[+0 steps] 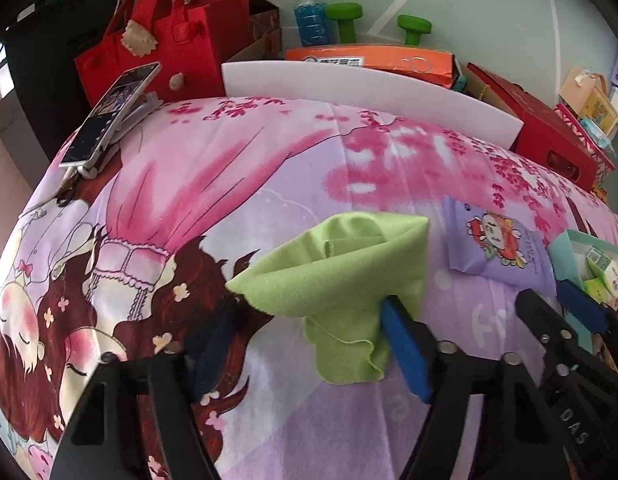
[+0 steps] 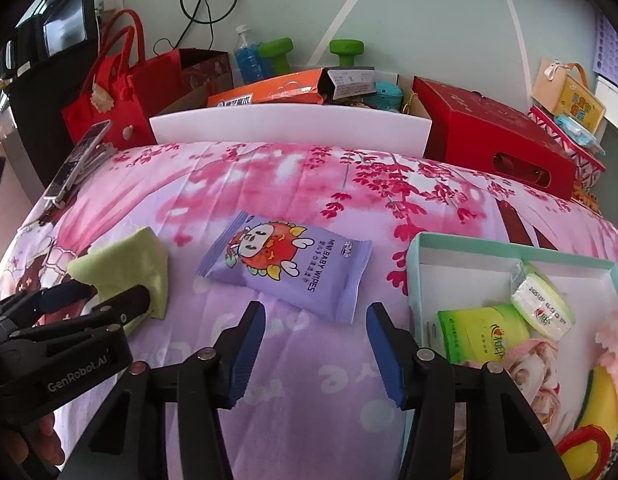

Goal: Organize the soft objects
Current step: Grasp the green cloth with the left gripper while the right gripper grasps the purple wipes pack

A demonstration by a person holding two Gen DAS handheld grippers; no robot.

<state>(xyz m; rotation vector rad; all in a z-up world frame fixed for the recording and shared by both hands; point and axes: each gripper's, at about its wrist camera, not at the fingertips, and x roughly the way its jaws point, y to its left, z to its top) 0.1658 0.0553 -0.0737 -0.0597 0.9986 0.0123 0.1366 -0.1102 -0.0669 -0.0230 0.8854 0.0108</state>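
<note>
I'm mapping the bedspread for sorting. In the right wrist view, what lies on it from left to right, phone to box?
Phone on its stand → green cloth, with the left gripper at it → purple baby wipes pack → teal-rimmed box holding green tissue packs.

On the bedsheet [image 2: 309, 380], the baby wipes pack [image 2: 287, 270] lies in the middle, the folded cloth [image 2: 129, 264] to its left and the open box [image 2: 419, 268] to its right. Tissue packs [image 2: 483, 332] lie in the box. At the far edge stands a foam board [image 2: 289, 126], a phone [image 2: 79, 160] to its left, a gift box [image 2: 497, 140] to its right.
</note>
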